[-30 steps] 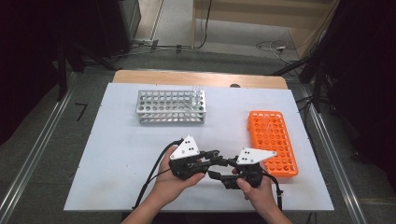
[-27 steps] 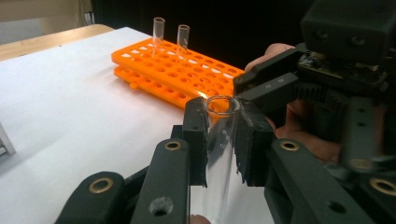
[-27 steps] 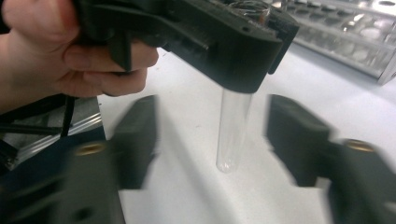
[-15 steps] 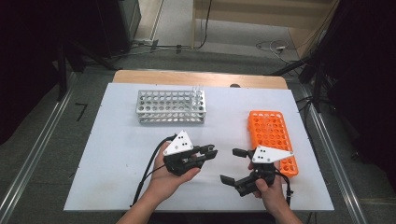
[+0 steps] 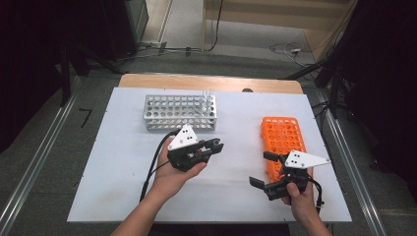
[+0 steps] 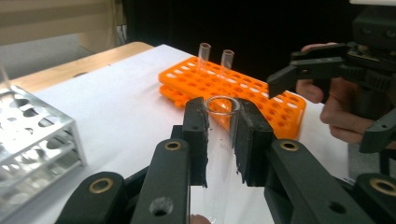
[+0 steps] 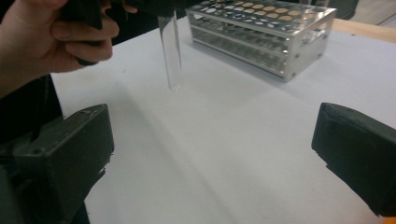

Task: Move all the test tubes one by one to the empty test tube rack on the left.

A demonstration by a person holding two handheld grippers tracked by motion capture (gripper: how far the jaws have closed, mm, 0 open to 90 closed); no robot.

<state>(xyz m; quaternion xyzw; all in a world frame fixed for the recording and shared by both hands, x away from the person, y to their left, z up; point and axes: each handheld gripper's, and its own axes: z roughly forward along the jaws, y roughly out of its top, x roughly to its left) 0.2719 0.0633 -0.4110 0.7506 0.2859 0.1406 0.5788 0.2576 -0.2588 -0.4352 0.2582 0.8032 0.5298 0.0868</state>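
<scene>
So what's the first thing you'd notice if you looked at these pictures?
Probably the bright orange tube rack on the right side of the white table, with two clear tubes standing in it. Next, the glass test tube pinched upright in the left claw near the table's middle, while the right claw hangs wide open beside the orange rack. A silver metal rack sits farther back.

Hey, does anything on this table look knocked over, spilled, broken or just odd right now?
Nothing stands out. The silver rack and orange rack sit flat, the orange rack's two tubes stand upright, and the left gripper holds a clear test tube intact.
</scene>
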